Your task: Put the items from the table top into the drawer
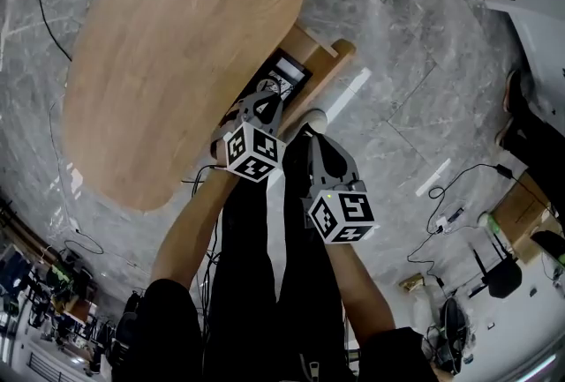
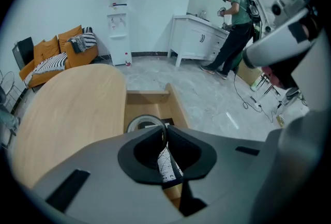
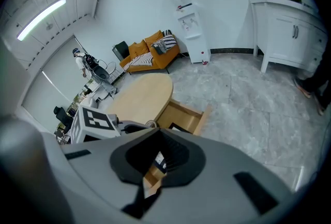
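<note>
- The drawer (image 1: 341, 63) stands pulled out from the long side of the oval wooden table top (image 1: 177, 54), its front panel out over the floor.
- Two things lie in the drawer, side by side on its wooden bottom: a pale round ring (image 2: 140, 122) towards the table, and a flat piece with a black border (image 1: 288, 71) just beyond it, towards the front panel. I cannot tell what either is.
- The left gripper (image 2: 164, 135) hangs over the near end of the drawer and points steeply down. Its jaws are pinched on a thin white strip with black specks (image 2: 166, 166), which runs edge-on from the jaw tips back towards the gripper's body.
- The right gripper (image 3: 161, 132) is just beside the left one, by the drawer's near corner, also tilted down. Its jaws meet at the tips, and I see nothing gripped between them; only the drawer's wood and a bit of white and black show through the gap behind the tips.
- The person's forearms reach down to both grippers from the near side.
- Around the table is a grey marbled floor (image 1: 424, 36) with cables (image 1: 450, 195) trailing across it.
- Farther off are an orange sofa (image 2: 57, 52), a white water dispenser (image 2: 119, 26) against the wall, and a white cabinet (image 2: 199, 39) with another person (image 2: 232, 31) standing at it.
</note>
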Demonstrator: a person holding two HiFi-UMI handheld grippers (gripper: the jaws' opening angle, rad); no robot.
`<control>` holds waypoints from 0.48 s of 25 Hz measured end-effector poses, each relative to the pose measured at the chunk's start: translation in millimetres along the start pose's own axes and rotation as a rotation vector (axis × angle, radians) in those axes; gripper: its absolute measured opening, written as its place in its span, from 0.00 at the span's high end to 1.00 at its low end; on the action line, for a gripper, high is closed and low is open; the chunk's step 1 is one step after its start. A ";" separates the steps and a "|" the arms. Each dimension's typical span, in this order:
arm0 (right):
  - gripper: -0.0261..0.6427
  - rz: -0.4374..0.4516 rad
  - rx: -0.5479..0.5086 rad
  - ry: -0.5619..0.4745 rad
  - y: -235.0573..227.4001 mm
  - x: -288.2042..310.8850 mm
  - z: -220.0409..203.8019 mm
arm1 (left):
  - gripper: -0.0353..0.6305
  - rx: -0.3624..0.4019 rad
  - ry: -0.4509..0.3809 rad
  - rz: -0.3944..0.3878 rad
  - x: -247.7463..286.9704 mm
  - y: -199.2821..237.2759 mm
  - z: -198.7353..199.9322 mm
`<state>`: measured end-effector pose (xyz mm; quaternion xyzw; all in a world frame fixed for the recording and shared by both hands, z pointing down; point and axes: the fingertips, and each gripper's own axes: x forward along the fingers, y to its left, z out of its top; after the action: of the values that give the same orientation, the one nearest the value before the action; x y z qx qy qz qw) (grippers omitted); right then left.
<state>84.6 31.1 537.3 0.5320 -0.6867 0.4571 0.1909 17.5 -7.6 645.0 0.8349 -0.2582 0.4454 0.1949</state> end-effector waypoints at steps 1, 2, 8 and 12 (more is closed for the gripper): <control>0.95 -0.001 -0.001 0.001 -0.5 0.0 0.0 | 0.89 0.006 0.008 -0.002 3.5 -3.2 -3.5; 0.95 -0.001 -0.001 0.001 -0.6 0.7 -0.1 | 0.89 0.010 0.018 -0.003 7.4 -4.8 -7.9; 0.95 -0.008 0.002 0.020 -6.7 1.1 -6.9 | 0.89 -0.011 0.092 -0.015 34.1 -11.8 -41.1; 0.95 -0.007 -0.003 0.030 -9.3 0.8 -10.0 | 0.89 -0.028 0.150 -0.024 50.1 -15.0 -62.5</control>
<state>90.5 38.7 547.0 0.5273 -0.6825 0.4634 0.2036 9.9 26.1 718.8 0.7995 -0.2390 0.5005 0.2307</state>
